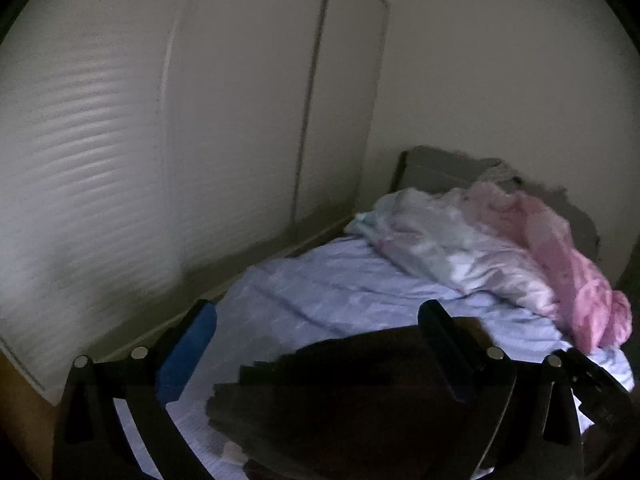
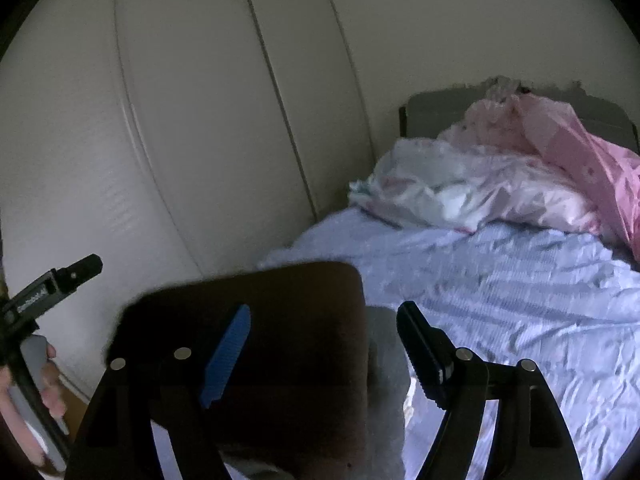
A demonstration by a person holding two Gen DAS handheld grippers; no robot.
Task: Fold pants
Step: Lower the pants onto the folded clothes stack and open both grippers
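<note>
One pants (image 2: 248, 320), two grippers (image 1: 316, 344) (image 2: 324, 356), one bed (image 2: 520, 300).

Black tool (image 2: 324, 350), blue pad (image 2: 226, 356), silver screws (image 2: 183, 353)

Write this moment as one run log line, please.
pants: dark, on bed | left gripper: open | right gripper: open, above pants

A: Room is dim. Pale cream wall (image 1: 500, 60), white panelled closet doors (image 2: 208, 112) on the left, one louvred section (image 1: 80, 152).

B: Furniture?

A: Bed under a wrinkled lavender sheet (image 2: 520, 300), grey headboard (image 1: 436, 168) against the far wall, crumpled white-and-pink bedding (image 1: 500, 240) heaped at its head.
</note>
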